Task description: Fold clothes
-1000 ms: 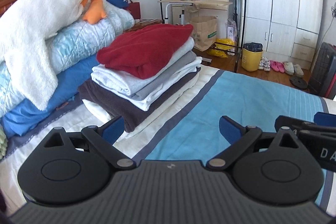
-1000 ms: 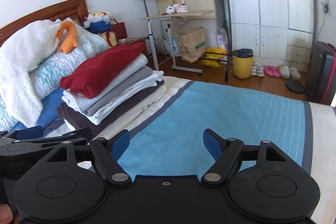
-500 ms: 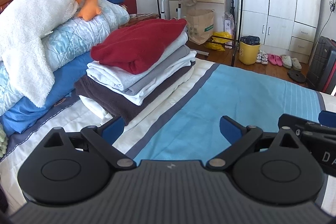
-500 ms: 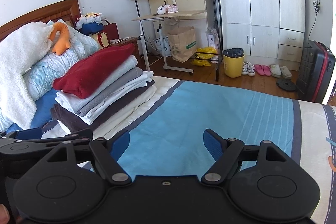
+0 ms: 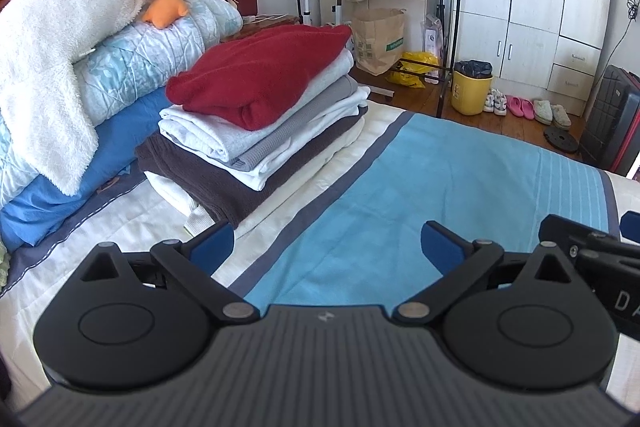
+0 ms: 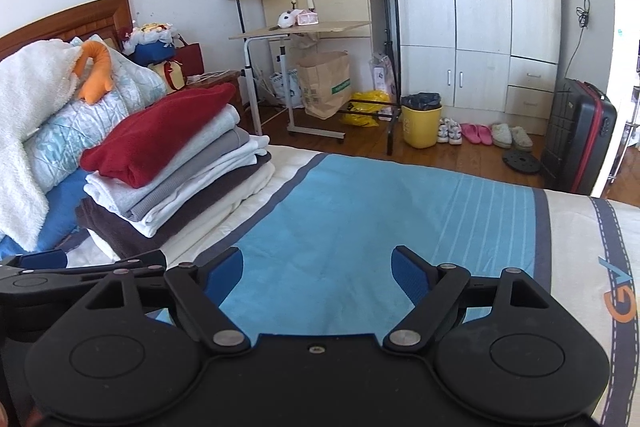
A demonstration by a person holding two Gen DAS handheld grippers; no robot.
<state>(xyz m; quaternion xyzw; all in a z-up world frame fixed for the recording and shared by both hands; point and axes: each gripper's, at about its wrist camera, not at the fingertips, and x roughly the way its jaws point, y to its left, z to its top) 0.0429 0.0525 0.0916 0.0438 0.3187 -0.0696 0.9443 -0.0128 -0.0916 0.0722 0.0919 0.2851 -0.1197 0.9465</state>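
Observation:
A stack of folded clothes [image 5: 256, 131] [image 6: 176, 179] lies on the bed's left side, with a red garment [image 5: 260, 75] [image 6: 160, 135] on top and white, grey and dark brown layers under it. My left gripper [image 5: 326, 243] hovers open over the blue bedspread [image 5: 440, 187], nothing between its blue pads. My right gripper [image 6: 318, 269] hovers beside it over the same blue bedspread [image 6: 360, 203]; its jaws are opening and hold nothing. Each gripper shows at the edge of the other's view.
A pile of quilts with a white fluffy blanket [image 5: 52, 47] and an orange plush sits by the headboard. Beyond the bed stand a rolling side table [image 6: 300, 27], a paper bag, a yellow bin [image 6: 422, 125], slippers, a wardrobe and a black suitcase [image 6: 576, 139].
Both views have tilted up a little, so more of the room and wardrobe shows. The right gripper's pads stand slightly wider apart. The clothes stack has not moved.

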